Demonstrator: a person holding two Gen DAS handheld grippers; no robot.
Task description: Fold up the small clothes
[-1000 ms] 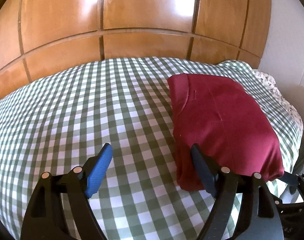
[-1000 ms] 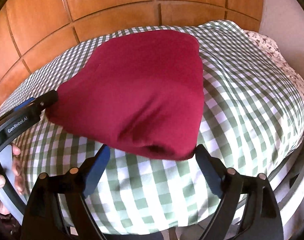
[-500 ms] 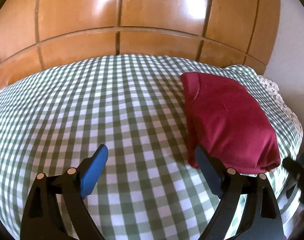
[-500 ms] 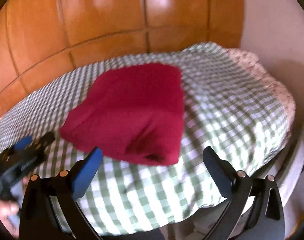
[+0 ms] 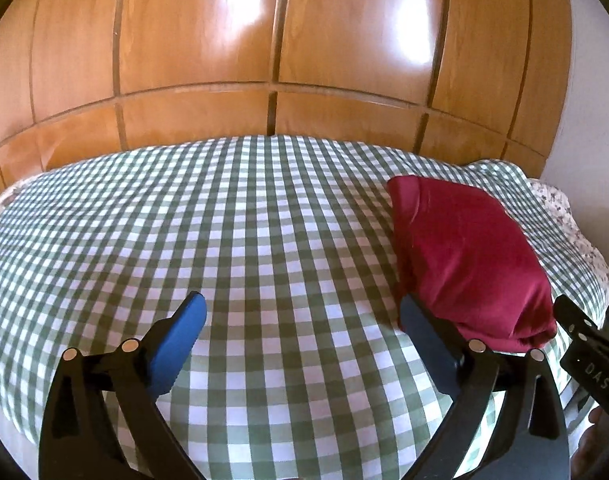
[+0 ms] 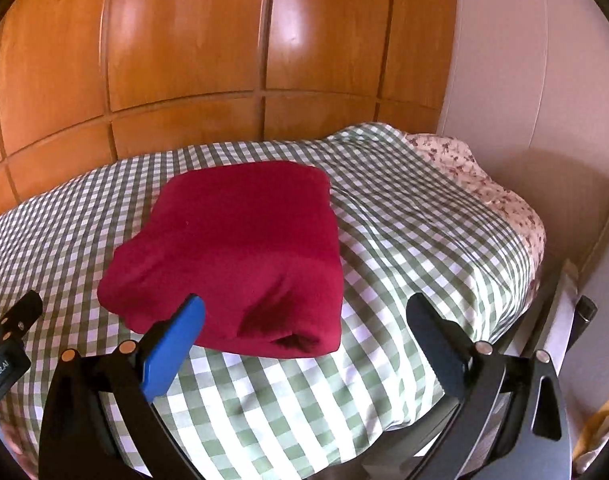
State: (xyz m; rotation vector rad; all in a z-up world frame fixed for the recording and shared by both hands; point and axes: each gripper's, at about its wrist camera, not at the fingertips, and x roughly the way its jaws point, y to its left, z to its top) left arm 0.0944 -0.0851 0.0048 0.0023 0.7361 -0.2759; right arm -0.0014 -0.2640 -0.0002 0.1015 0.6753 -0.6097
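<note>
The garment lies folded into a thick red block on the bed, toward its right side near the corner. Your left tongs and right tongs both stand wide and hold nothing, above the checked cover. The near edge bulges with loose layers; nudge it with a finger and the fold could slump open, or the block could slide toward the edge. No containers show.

Dark red garment, folded into a thick, soft-edged rectangular bundle, lying flat on green-and-white checked bedcover near its right edge, layered fold facing forward
</note>
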